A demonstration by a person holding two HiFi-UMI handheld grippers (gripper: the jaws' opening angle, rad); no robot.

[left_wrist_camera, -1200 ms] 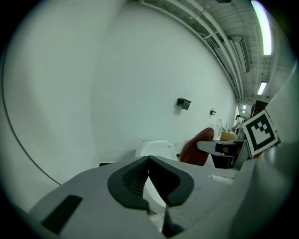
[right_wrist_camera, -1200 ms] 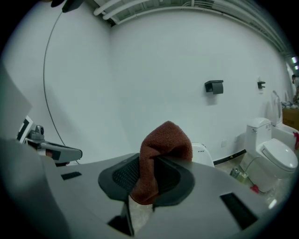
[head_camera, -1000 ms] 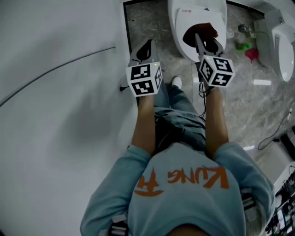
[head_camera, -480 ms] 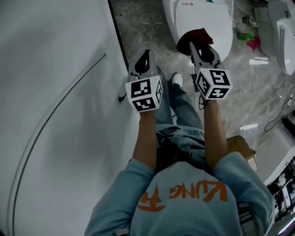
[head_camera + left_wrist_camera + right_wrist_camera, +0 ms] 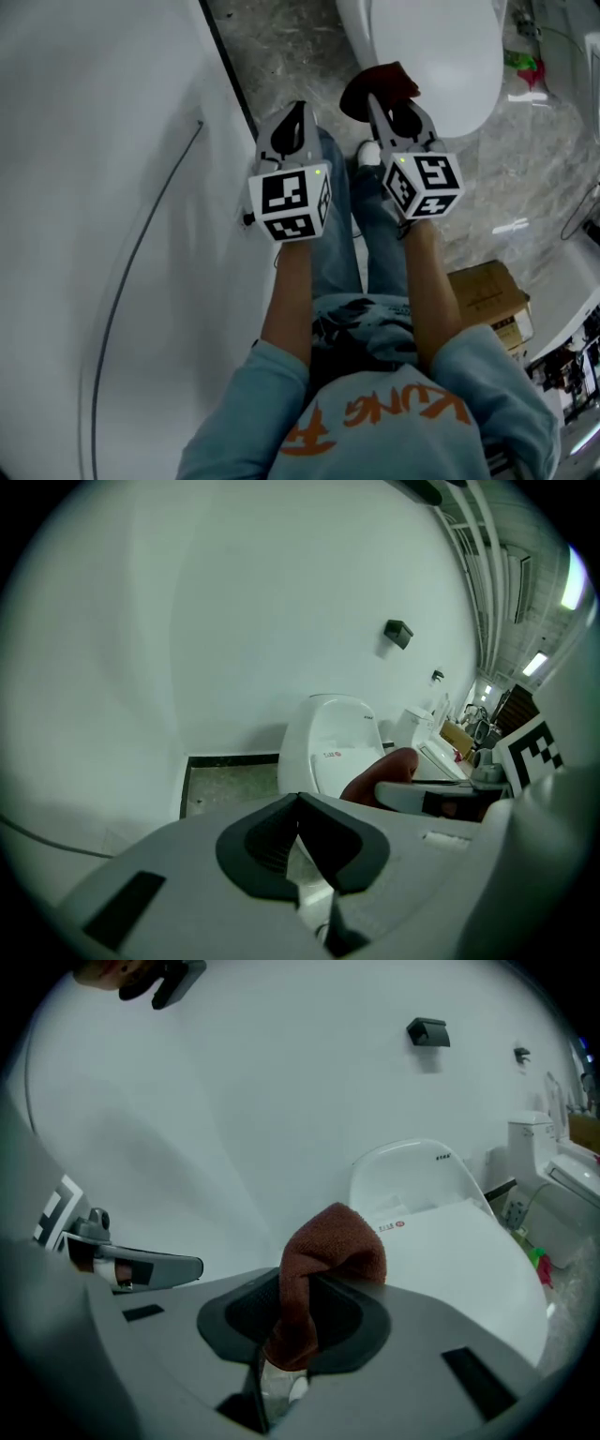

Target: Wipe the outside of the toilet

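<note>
A white toilet (image 5: 441,56) with its lid down stands on the marble floor at the top of the head view; it also shows as the white toilet (image 5: 333,747) and the white toilet (image 5: 450,1232). My right gripper (image 5: 380,94) is shut on a dark red cloth (image 5: 375,82), held at the toilet's near left rim. In the right gripper view the dark red cloth (image 5: 323,1269) bunches up out of the jaws of my right gripper (image 5: 291,1335). My left gripper (image 5: 292,127) hangs beside it, shut and holding nothing, and appears as the left gripper (image 5: 300,841) with jaws closed.
A white wall (image 5: 94,187) with a thin grey cable (image 5: 141,244) runs along the left. A cardboard box (image 5: 487,295) sits on the floor at the right. The person's legs and white shoe (image 5: 368,152) stand below the grippers. A second toilet (image 5: 562,1185) stands further right.
The view has shifted so the toilet sits higher and further right. Both grippers have stayed side by side, the right one keeping the cloth near the toilet's left rim.
</note>
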